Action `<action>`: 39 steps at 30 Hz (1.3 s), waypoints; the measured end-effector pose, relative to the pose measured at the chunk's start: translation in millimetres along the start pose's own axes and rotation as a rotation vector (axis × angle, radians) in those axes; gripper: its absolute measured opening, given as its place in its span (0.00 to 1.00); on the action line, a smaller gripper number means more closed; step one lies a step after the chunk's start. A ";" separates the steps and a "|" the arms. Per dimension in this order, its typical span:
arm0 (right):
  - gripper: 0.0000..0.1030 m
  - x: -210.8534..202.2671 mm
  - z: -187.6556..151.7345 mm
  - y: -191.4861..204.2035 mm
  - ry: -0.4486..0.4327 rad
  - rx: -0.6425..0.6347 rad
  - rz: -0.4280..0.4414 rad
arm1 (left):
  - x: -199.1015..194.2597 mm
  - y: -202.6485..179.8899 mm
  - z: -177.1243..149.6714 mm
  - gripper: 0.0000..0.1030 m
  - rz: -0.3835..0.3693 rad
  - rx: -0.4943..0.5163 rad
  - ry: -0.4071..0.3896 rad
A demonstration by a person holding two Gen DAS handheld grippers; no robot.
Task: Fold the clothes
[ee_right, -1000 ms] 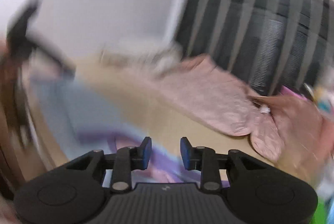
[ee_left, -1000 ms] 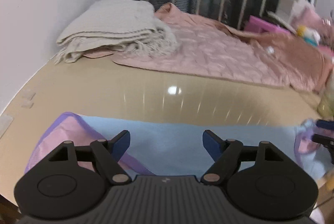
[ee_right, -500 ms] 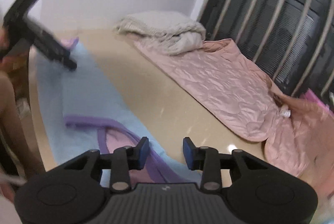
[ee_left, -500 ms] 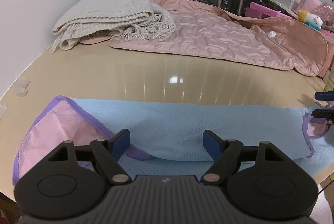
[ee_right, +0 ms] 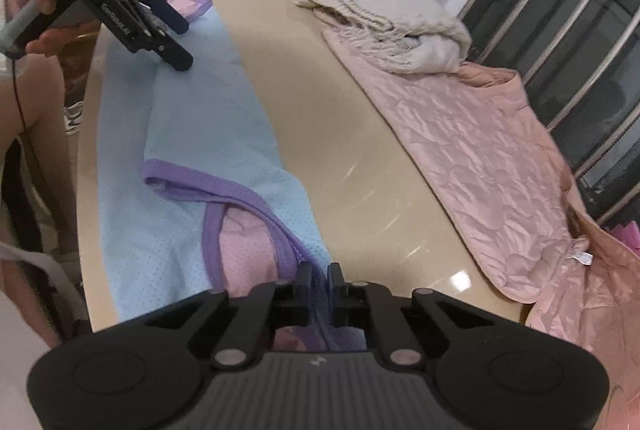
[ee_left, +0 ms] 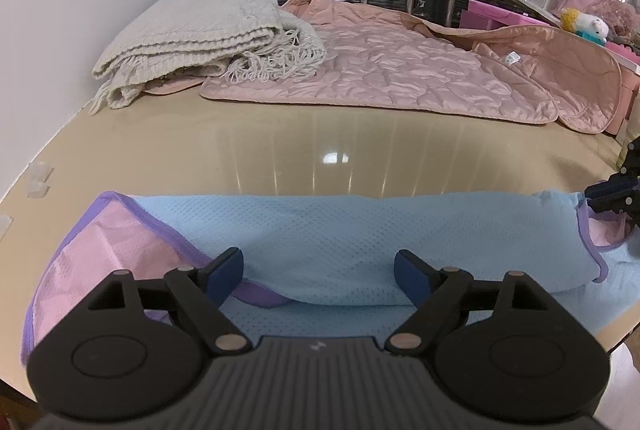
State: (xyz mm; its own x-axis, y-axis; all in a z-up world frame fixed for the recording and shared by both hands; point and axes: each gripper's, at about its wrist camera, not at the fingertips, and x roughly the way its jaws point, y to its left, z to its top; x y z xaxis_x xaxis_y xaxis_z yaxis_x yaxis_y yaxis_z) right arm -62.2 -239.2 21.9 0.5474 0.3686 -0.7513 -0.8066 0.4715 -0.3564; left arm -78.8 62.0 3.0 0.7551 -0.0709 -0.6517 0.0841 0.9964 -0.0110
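Mesh fabric in pale blue, a sleeveless top (ee_left: 360, 242) with purple binding and a pink lining, lies along the near edge of the tan table (ee_left: 280, 149), already doubled lengthwise so that a long fold runs from one end to the other. We judge the job about midway: one fold is down, and the crosswise folds are left. Our right gripper (ee_right: 319, 284) is closing, its jaws nearly together, with the purple-edged armhole hem (ee_right: 248, 201) pinched between them at that end. Our left gripper (ee_left: 319, 268) hangs over the other end with its jaws wide and opening, nothing between its pads, the cloth lying below them. Farther back on the table sit a folded cream knitted throw (ee_left: 208, 29) and a pink quilted blanket (ee_left: 400, 73), both well apart from our garment.
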 end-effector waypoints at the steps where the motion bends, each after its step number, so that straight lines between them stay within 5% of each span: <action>1: 0.07 0.4 1.7 -2.1 0.008 0.002 0.013 | 0.3 0.2 0.0 0.82 0.000 -0.003 -0.001; 5: 0.02 2.4 6.0 -9.0 0.034 0.019 0.058 | 0.6 -0.8 -1.0 0.83 0.003 -0.004 -0.008; 14: 0.02 -48.9 -0.3 8.6 -0.145 0.065 -0.138 | 0.5 -0.9 -1.4 0.84 0.003 0.004 -0.007; 24: 0.05 -32.9 -24.1 44.2 -0.062 0.044 -0.093 | -4.5 4.4 -4.2 0.87 -0.003 0.015 0.006; 31: 0.12 -43.5 -2.0 41.2 -0.282 0.206 -0.020 | -12.5 3.4 9.1 0.87 -0.157 -0.104 0.003; 35: 0.11 -16.6 6.6 71.0 -0.293 0.201 0.034 | -5.0 -12.6 1.5 0.86 -0.071 0.011 0.002; 39: 0.13 -25.1 -12.4 77.8 -0.305 0.275 0.060 | -7.2 5.4 -7.3 0.86 -0.006 -0.007 -0.001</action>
State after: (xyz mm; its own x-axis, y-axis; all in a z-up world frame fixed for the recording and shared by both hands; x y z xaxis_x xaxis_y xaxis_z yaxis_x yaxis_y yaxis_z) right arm -141.5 -221.7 6.1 0.5754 0.6027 -0.5529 -0.7721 0.6232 -0.1244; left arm -88.5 68.3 2.1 0.7556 -0.0766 -0.6505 0.0836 0.9963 -0.0203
